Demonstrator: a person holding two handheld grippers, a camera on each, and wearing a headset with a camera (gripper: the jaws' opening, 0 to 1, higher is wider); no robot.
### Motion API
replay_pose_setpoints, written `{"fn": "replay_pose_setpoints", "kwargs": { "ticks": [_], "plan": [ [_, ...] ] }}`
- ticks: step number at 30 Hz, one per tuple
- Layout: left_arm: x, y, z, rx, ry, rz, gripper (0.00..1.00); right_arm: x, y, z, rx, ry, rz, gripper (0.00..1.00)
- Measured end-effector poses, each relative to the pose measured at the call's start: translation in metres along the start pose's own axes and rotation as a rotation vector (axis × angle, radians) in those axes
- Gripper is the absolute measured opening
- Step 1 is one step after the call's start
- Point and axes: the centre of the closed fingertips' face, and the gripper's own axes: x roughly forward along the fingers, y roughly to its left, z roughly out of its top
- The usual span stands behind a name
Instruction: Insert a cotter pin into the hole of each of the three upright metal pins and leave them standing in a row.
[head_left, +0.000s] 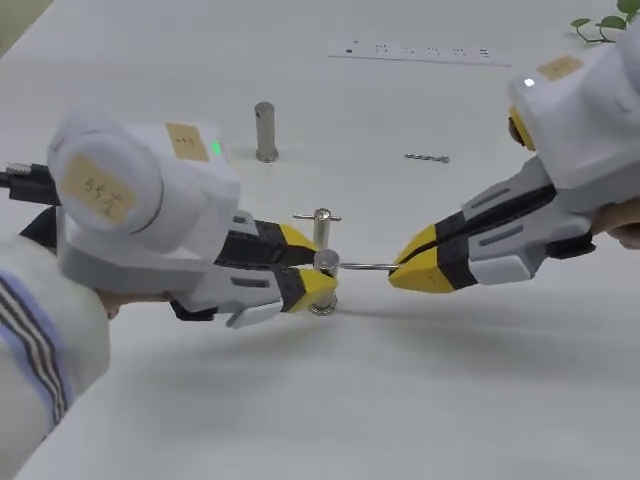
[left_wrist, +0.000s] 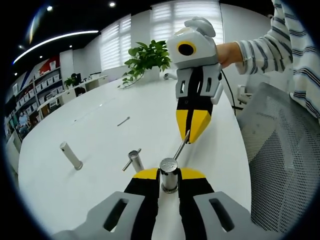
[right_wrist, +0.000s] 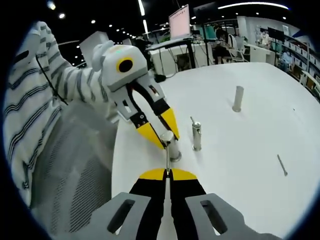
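Bench (head_left: 400, 390): your left tongs (head_left: 312, 266) grip the nearest metal pin (head_left: 326, 262) and hold it upright. Your right tongs (head_left: 405, 268) are pressed together on a cotter pin (head_left: 368, 266), its tip at that pin's head. The middle pin (head_left: 322, 225) already carries its cotter, and the far pin (head_left: 265, 130) stands bare. A spare cotter pin (head_left: 427, 158) lies well apart. Judged: one done, the second in hand, the third left.

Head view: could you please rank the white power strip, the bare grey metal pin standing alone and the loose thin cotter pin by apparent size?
1. White power strip, largest.
2. Bare grey metal pin.
3. Loose thin cotter pin, almost as long as the pin but far thinner.
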Motion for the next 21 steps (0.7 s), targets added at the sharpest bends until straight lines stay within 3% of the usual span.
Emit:
{"fn": "replay_pose_setpoints", "kwargs": {
  "ticks": [9,21],
  "plan": [
    [-0.0001,0.0,-0.0009,0.007,0.002,-0.012,0.11,0.0043,-0.0021,0.0007,-0.065,0.019,-0.001,0.03],
    [-0.0007,0.0,-0.0011,0.02,0.014,-0.02,0.11,0.0052,-0.0056,0.0014,-0.117,0.013,-0.045,0.04]
  ]
}}
